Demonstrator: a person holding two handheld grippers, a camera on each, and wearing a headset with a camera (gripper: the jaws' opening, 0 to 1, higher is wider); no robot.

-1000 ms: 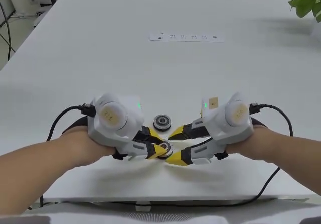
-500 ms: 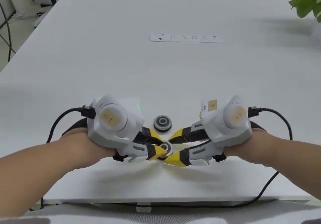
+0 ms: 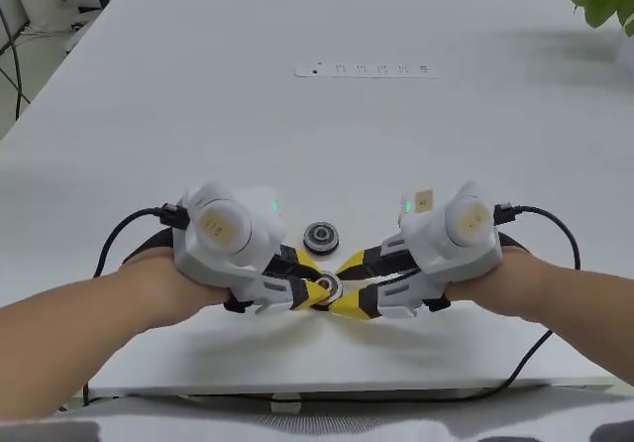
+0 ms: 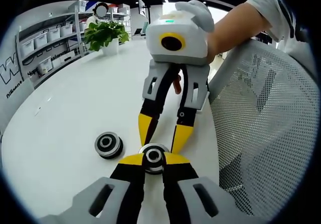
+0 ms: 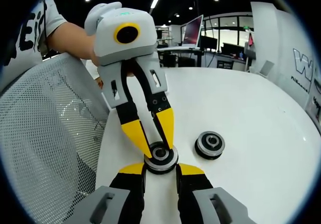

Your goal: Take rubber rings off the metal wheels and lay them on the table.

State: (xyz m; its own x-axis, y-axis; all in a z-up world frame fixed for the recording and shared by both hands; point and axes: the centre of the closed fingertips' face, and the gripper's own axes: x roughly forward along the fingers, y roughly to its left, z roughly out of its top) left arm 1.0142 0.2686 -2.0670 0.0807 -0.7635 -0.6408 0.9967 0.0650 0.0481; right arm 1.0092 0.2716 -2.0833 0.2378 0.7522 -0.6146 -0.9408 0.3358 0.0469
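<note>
Head view: left tongs (image 3: 315, 287) and right tongs (image 3: 337, 285) both clamp the near wheel (image 3: 326, 286); the far wheel (image 3: 320, 236) lies just beyond.

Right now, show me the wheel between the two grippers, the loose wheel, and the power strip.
Clamped wheel (image 4: 153, 156), left gripper view, on its hub.
Loose wheel (image 3: 320, 236), head view, on its centre.
Power strip (image 3: 364, 70), head view, on its middle.

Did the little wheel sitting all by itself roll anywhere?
No. The loose wheel lies in the same spot, straight below the power strip as before. The whole picture shifted a bit because the camera moved.
</note>
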